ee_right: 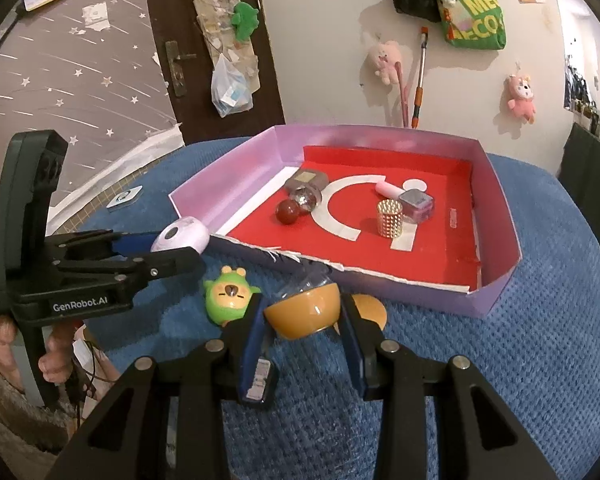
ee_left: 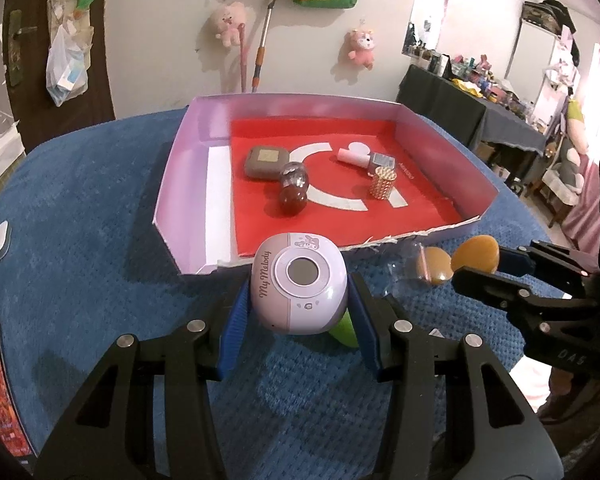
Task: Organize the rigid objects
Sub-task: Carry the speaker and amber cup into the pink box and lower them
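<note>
My left gripper (ee_left: 300, 312) clasps a lilac gadget (ee_left: 298, 282) and my right gripper (ee_right: 302, 334) clasps an orange capsule (ee_right: 303, 314), both over the blue cloth (ee_right: 480, 380) just before the tray (ee_right: 504, 232) holding 5 items.

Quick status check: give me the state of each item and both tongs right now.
Left tongs: shut on lilac rounded My Melody gadget, outside the tray.
Right tongs: shut on orange plastic capsule half.
Purple cardboard tray: open, near wall torn.
Gold studded cylinder: upright in tray.
Green plastic bear toy: lying on blue cloth, untouched.
</note>
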`<action>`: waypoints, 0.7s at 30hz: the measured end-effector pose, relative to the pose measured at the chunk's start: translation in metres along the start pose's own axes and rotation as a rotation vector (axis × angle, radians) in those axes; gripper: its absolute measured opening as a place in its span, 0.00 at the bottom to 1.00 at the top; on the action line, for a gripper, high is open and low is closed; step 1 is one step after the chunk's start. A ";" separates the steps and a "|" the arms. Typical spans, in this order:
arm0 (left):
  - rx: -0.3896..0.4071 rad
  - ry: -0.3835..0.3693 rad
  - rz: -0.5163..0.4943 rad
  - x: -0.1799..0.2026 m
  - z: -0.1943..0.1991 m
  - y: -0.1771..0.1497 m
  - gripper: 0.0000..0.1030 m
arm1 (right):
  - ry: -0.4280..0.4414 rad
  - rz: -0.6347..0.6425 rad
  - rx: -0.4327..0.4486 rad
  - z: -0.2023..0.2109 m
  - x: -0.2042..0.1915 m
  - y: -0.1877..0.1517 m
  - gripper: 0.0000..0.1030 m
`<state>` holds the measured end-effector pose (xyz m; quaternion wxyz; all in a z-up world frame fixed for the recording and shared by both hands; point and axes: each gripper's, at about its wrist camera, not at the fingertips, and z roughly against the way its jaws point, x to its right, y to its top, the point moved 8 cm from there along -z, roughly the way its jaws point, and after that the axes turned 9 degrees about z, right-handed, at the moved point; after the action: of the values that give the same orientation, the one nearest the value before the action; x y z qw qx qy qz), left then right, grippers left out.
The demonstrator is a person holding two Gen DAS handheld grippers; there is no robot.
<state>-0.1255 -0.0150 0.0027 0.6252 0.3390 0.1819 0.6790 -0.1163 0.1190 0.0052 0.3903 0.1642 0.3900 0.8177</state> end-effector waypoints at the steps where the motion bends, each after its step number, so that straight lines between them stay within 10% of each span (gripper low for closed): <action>1: 0.000 -0.003 -0.001 0.001 0.000 0.001 0.44 | 0.000 -0.002 0.000 -0.001 0.000 0.001 0.38; 21: 0.009 -0.053 -0.037 0.023 -0.016 0.037 0.44 | -0.017 0.004 0.038 -0.003 0.023 0.033 0.38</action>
<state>-0.1627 0.0042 0.0216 0.6407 0.3565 0.1746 0.6572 -0.1497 0.1224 0.0273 0.3888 0.1794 0.4020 0.8094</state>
